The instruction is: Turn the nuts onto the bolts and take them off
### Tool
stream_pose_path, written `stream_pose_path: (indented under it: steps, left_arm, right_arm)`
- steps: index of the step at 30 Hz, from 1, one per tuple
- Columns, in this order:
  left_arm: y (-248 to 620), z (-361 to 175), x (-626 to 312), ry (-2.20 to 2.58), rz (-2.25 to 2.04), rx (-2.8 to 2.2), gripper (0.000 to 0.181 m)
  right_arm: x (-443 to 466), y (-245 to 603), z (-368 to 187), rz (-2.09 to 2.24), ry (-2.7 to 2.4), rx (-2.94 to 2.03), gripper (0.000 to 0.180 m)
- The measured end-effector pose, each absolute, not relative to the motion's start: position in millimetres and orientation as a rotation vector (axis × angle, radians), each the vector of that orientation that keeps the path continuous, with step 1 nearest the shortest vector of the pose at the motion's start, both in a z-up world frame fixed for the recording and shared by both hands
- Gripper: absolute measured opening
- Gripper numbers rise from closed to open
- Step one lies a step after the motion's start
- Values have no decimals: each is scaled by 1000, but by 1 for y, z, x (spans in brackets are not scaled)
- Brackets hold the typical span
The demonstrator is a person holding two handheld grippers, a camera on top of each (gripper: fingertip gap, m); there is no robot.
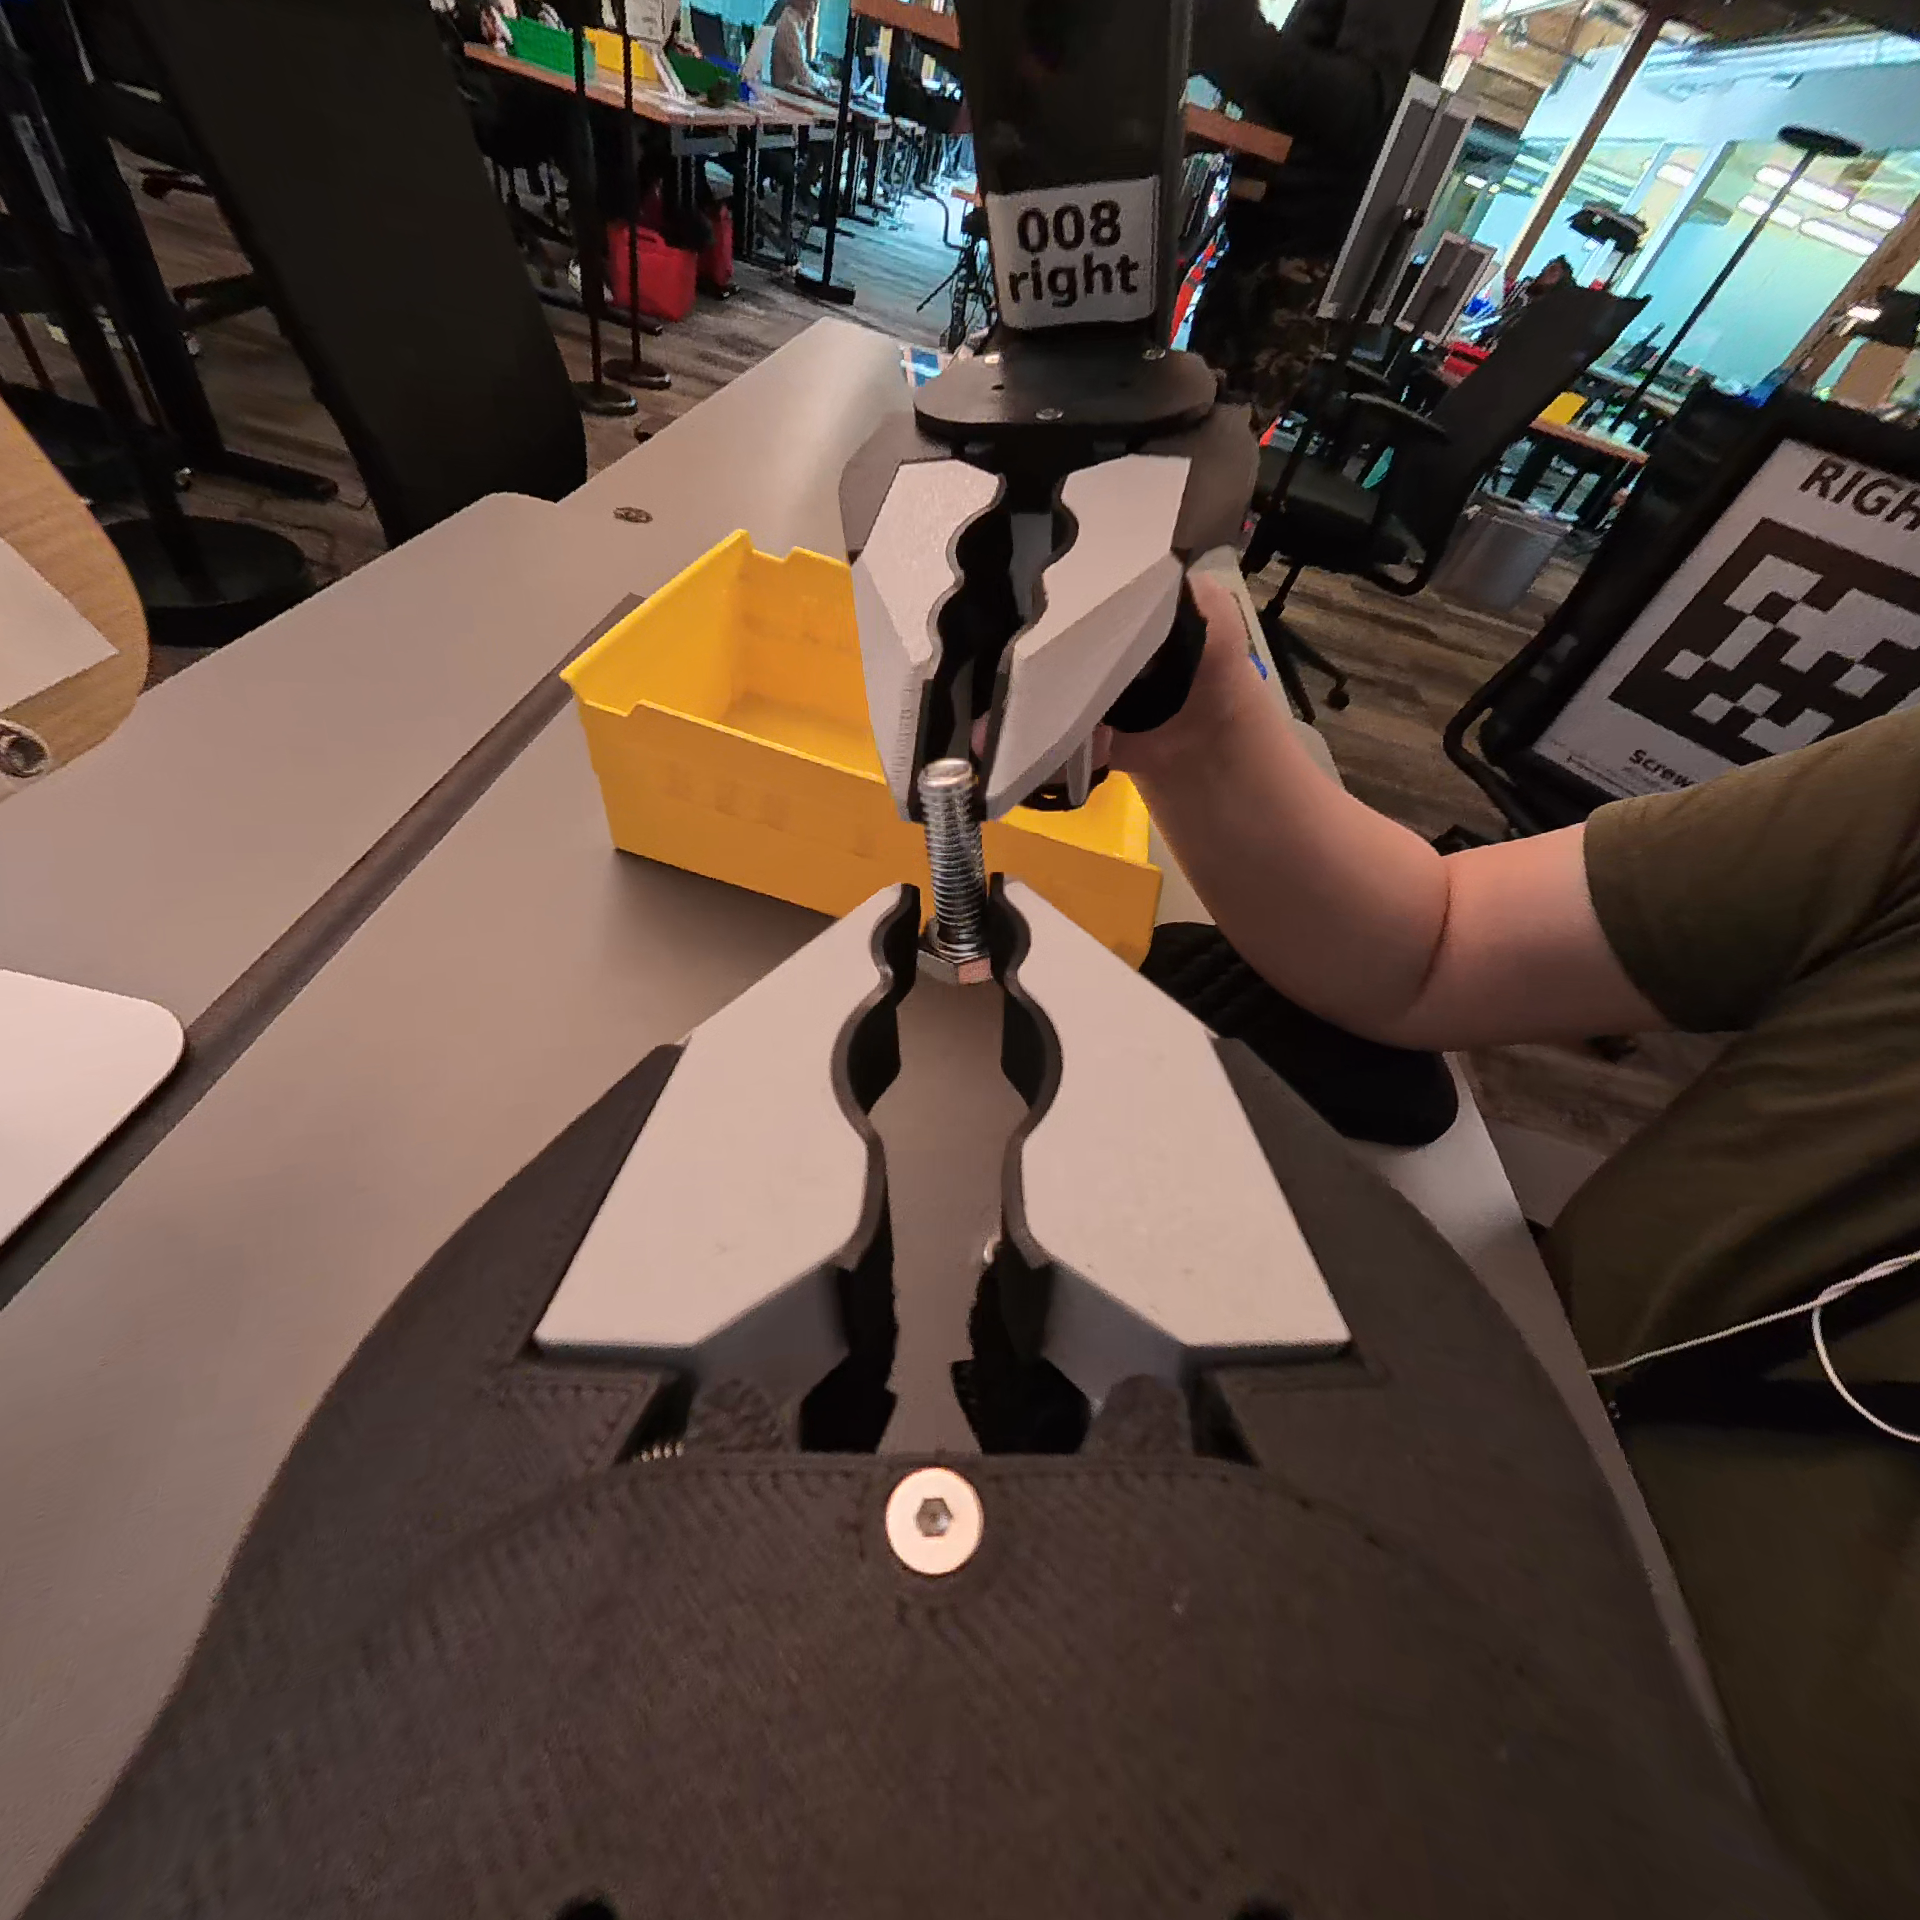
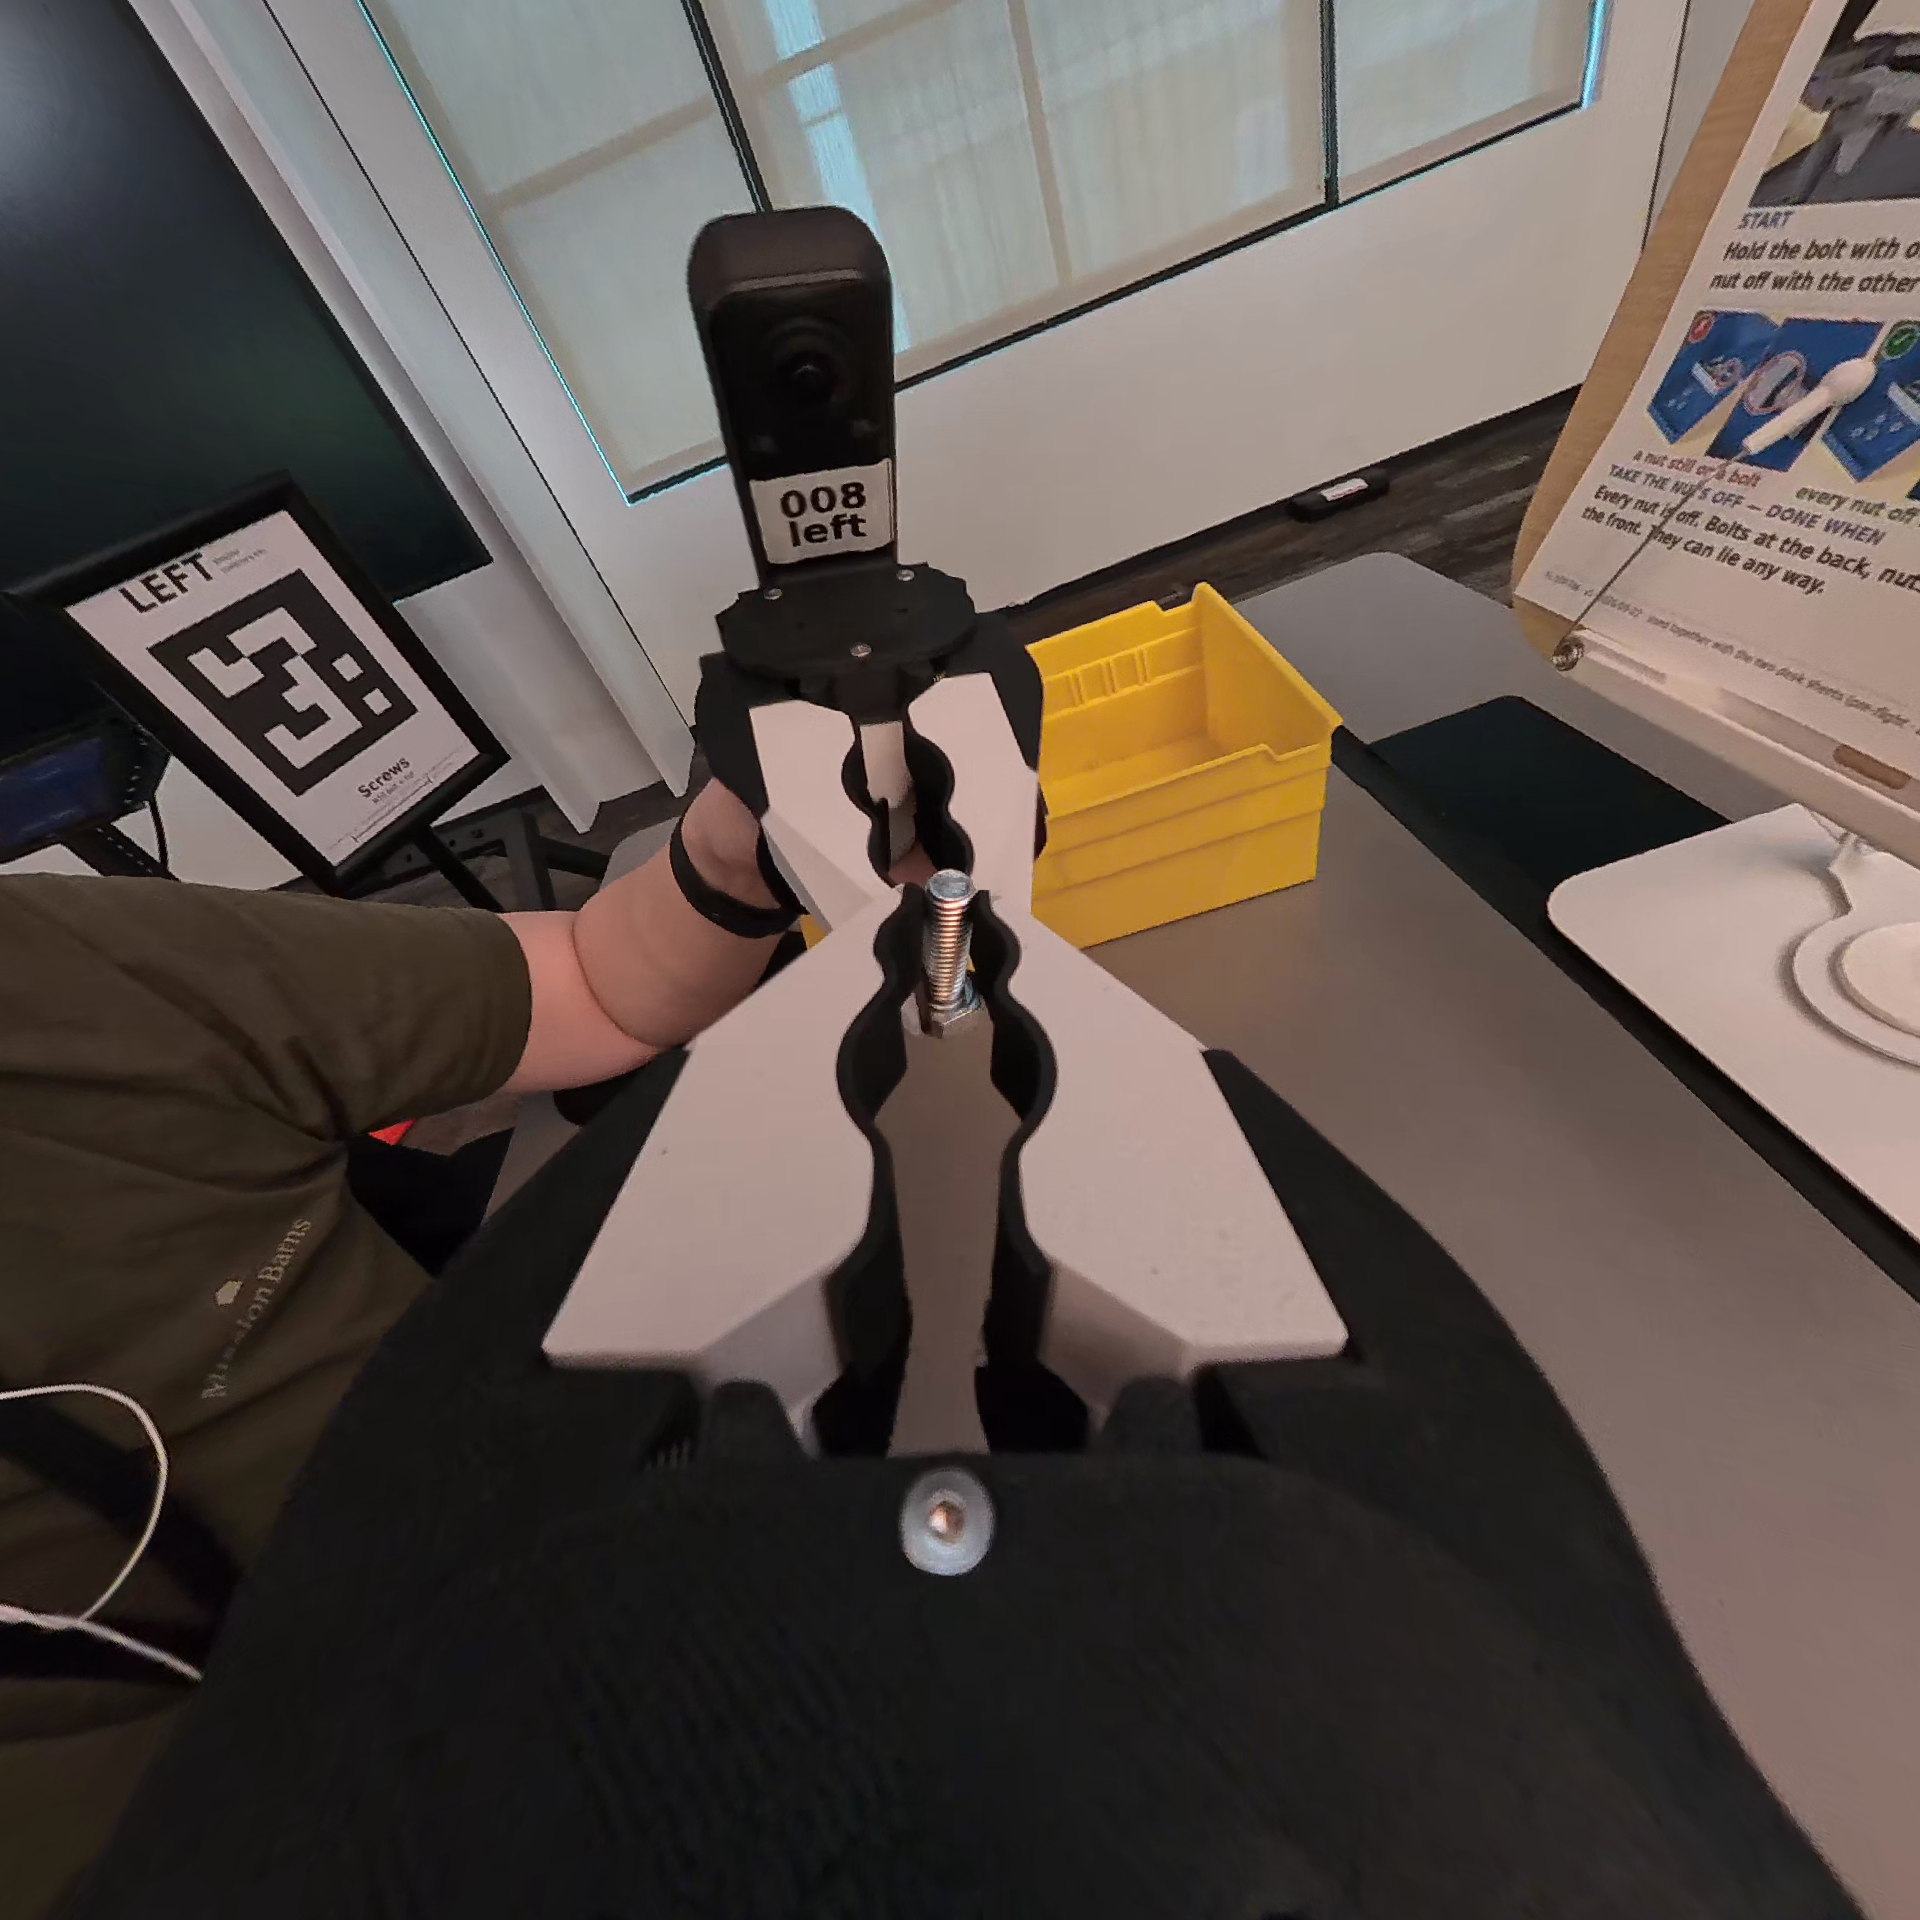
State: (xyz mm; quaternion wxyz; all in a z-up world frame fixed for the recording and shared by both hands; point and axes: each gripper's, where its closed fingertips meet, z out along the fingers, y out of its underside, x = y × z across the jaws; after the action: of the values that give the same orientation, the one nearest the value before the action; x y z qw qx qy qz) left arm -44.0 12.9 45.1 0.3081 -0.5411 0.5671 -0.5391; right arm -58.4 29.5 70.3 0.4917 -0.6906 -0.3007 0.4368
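Note:
A silver bolt (image 1: pixel 954 862) stands roughly upright above the grey table (image 1: pixel 312 852), threaded tip up. A hex nut or head (image 1: pixel 956 964) is at its lower end; I cannot tell which. My left gripper (image 1: pixel 956 930) is shut on that hex end. My right gripper (image 1: pixel 951 800) comes from the far side and is shut on the bolt's top end. In the right wrist view the bolt (image 2: pixel 949 951) stands between my right gripper's tips (image 2: pixel 948 914). The hex end (image 2: pixel 949 1023) shows lower down. The left gripper's tips (image 2: pixel 831 904) are hidden behind my right finger.
An open yellow bin (image 1: pixel 727 717) (image 2: pixel 1174 769) stands on the table just behind the bolt. A white pad (image 2: pixel 1714 935) (image 1: pixel 62 1081) and an instruction board (image 2: pixel 1766 364) are to one side. A person's arm (image 1: pixel 1351 883) (image 2: pixel 623 966) reaches in. A black mat (image 2: pixel 1538 779) lies beside the bin. Only a small space, under 4 cm, lies between the two pairs of fingers.

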Motion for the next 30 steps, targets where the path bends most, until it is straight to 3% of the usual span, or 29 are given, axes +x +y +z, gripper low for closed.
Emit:
stream_pose_path:
  steps: [8,15,19,24,30]
  left_arm:
    - [12,44,-45,1535,-1339,-1362,10]
    - [23,71,-60,1445,-1303,-1274,7]
    - [36,91,-78,1391,-1260,-1235,8]
    - [48,120,-107,1320,-1200,-1179,7]
    - [53,142,-131,1261,-1178,-1139,7]
  right_arm:
    - [-63,27,72,969,-796,-1623,8]
    - [-50,11,86,771,-958,-1425,30]
    - [-53,0,20,608,-1265,-1645,36]
    - [-44,-20,-88,252,-1759,-1980,20]
    - [-51,-48,-141,275,-2002,-2193,13]
